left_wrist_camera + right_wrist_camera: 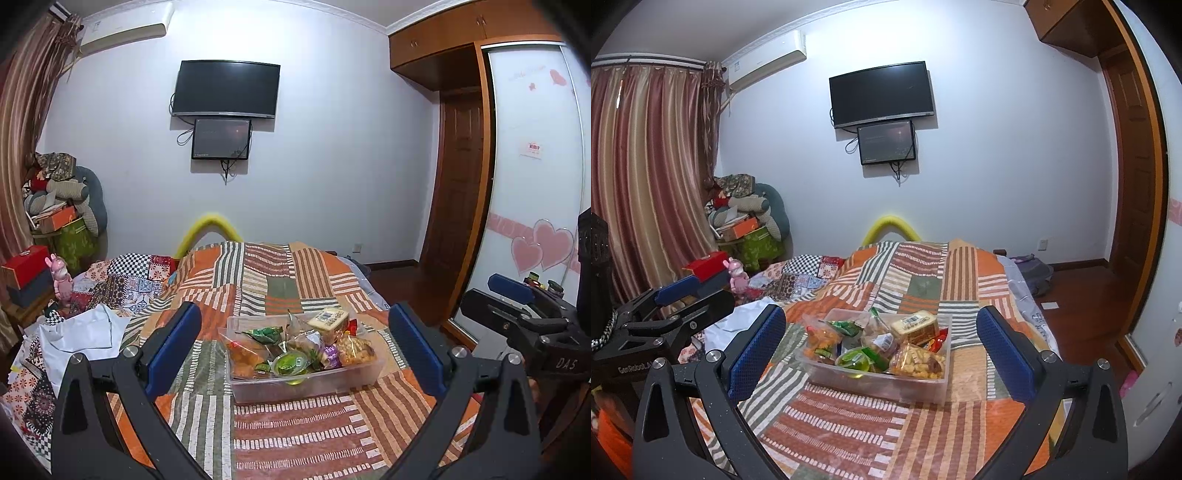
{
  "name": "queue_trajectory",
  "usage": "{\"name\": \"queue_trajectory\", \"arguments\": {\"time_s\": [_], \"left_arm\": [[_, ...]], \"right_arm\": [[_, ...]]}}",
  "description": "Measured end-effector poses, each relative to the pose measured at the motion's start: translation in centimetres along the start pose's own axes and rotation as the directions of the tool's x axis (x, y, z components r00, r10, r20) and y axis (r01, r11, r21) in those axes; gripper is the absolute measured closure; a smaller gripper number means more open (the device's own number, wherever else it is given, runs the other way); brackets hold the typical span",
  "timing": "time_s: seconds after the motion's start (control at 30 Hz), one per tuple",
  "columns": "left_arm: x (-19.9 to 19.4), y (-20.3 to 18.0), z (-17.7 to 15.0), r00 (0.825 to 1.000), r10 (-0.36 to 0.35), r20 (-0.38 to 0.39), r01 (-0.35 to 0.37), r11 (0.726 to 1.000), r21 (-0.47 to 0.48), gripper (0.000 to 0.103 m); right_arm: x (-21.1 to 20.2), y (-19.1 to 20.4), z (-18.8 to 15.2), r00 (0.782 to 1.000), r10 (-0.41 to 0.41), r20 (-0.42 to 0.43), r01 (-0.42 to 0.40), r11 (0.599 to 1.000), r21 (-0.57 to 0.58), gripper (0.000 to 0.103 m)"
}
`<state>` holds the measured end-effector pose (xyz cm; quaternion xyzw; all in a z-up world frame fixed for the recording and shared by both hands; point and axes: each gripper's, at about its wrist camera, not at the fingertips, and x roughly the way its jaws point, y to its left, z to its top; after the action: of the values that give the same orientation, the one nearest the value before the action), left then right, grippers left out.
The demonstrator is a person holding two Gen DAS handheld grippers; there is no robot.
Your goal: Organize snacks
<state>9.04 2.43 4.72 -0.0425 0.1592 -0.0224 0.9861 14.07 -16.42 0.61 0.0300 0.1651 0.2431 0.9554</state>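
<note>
A clear plastic bin sits on the striped patchwork bed cover, filled with several snack packs: a green jelly cup, a yellow boxed cake, and a bag of nuts. It also shows in the right wrist view, with the jelly cup and nut bag. My left gripper is open and empty, held back from the bin. My right gripper is open and empty, also short of the bin. The right gripper's body shows at the left view's right edge.
A white cloth and checkered quilt lie left of the bed cover. A pink toy and red box stand at far left. A wardrobe and wooden floor are to the right.
</note>
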Motion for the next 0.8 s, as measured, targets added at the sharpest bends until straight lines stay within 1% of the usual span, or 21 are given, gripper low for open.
{"name": "queue_trajectory", "arguments": {"time_s": [0.8], "left_arm": [[-0.26, -0.54, -0.06, 1.000, -0.014, 0.011, 0.013, 1.000, 0.023, 0.000]], "right_arm": [[-0.42, -0.34, 0.17, 1.000, -0.021, 0.012, 0.020, 1.000, 0.007, 0.000]]}}
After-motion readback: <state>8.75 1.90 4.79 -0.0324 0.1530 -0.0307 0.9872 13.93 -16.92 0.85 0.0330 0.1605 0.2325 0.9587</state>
